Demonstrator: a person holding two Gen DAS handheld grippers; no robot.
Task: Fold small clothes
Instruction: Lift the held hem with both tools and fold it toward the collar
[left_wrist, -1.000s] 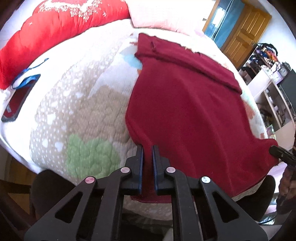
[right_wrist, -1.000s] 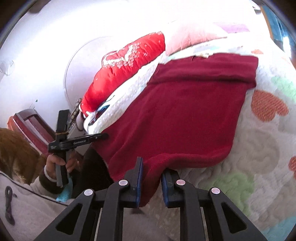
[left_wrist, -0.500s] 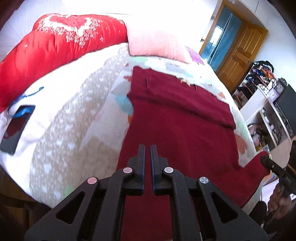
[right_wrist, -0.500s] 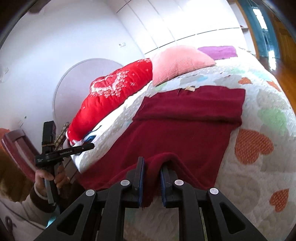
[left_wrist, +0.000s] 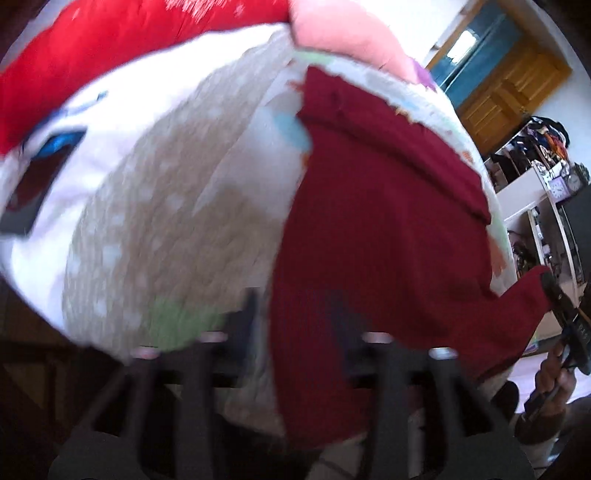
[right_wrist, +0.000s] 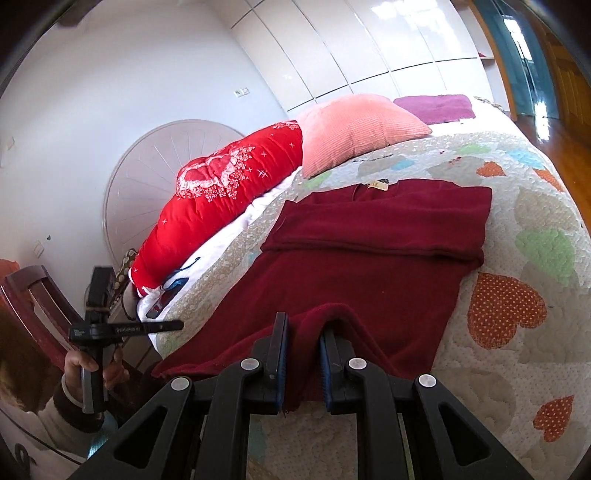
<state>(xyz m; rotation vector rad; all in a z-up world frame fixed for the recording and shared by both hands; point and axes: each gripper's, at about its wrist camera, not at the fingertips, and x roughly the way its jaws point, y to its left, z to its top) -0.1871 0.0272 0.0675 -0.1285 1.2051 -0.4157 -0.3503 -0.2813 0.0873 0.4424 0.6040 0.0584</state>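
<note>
Sweater (right_wrist: 369, 258) lies flat on quilt (right_wrist: 535, 314), pillows (right_wrist: 354, 129) at far end, phone (right_wrist: 166, 299) left of sweater, right gripper (right_wrist: 303, 354) at near hem

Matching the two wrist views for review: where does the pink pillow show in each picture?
Left wrist: pink pillow at top centre, beyond the dark red garment.
Right wrist: pink pillow upper centre, beside the red quilt.
Shared landmark: the garment's folded far edge.

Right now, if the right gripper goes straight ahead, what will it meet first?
Probably the dark red garment it already grips: the right gripper points over its spread body toward the folded band; depth unclear.
</note>
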